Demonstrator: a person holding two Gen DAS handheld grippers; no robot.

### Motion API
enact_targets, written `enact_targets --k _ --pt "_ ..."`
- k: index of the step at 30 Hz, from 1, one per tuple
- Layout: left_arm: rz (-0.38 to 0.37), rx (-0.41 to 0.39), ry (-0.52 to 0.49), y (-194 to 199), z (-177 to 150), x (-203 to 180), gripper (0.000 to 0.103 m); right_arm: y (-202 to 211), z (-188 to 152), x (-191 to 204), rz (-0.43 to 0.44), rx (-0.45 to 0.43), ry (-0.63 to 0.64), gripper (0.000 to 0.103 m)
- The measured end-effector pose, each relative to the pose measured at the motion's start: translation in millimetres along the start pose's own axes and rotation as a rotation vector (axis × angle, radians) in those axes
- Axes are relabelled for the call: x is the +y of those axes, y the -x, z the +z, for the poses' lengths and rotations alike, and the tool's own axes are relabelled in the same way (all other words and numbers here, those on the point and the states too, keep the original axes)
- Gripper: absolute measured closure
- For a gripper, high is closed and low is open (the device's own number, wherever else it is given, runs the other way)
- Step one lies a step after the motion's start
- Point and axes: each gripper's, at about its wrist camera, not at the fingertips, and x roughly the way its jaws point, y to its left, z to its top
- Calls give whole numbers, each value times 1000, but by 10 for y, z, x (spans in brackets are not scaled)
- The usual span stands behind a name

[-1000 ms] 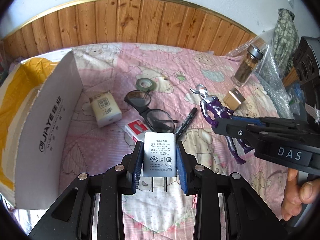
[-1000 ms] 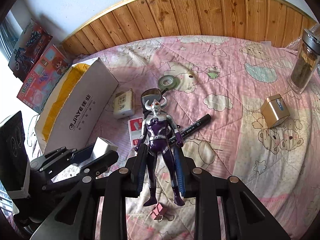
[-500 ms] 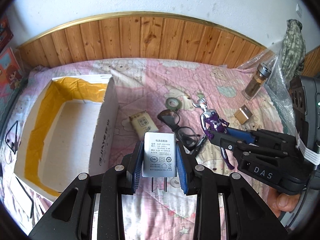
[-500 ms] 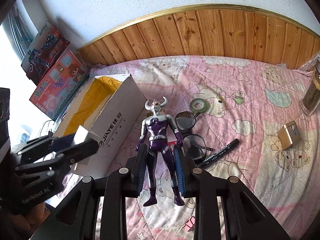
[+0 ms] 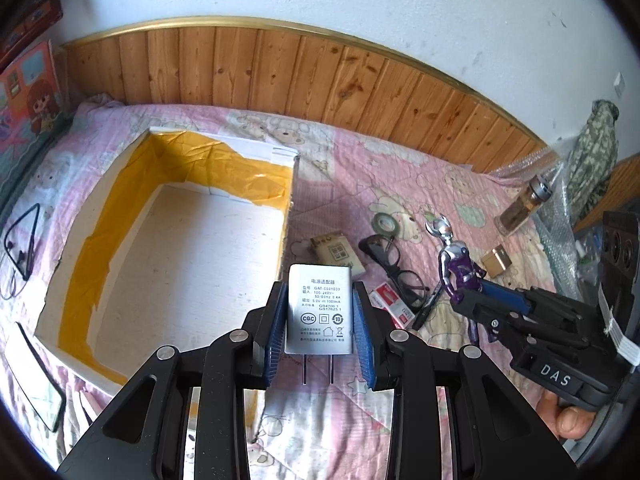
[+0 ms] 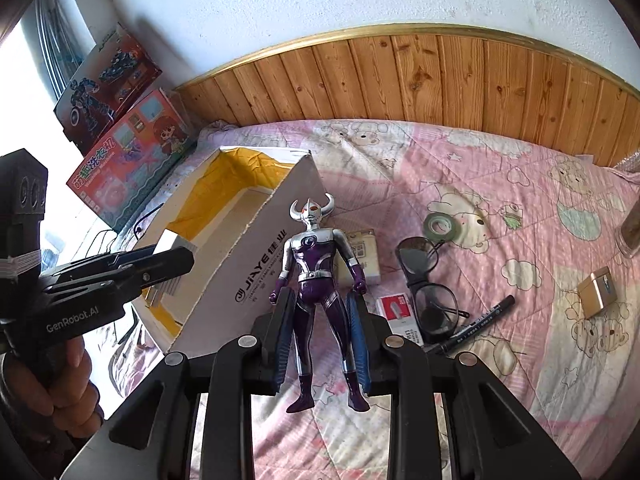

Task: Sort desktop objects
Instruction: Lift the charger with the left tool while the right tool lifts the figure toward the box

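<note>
Cardboard box: open top, yellow-taped rim, bare floor, lying left on pink quilt.

Left gripper: jaws part-closed on white power adapter, rigid smooth block, prongs pointing down. To be released once held well inside box rim.

Right gripper: legs of purple-silver toy figure clamped; hard glossy plastic, horned head. Best carried clear over box wall so feet are not snagged.

Open cardboard box interior bare; clutter beside its wall.
</note>
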Motion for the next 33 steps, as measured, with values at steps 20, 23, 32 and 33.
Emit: enact_targets --k 20,23,32,33 --pt "33 -56 172 21 179 787 71 -251 249 862 2 5 102 75" --pt "35 -55 191 -18 211 871 71 -302 318 965 3 0 112 75" --pt "50 -63 224 -149 340 1041 71 -566 500 1180 -1 12 138 75" --pt "53 -63 229 -170 349 1057 71 -599 518 1190 -1 14 139 75"
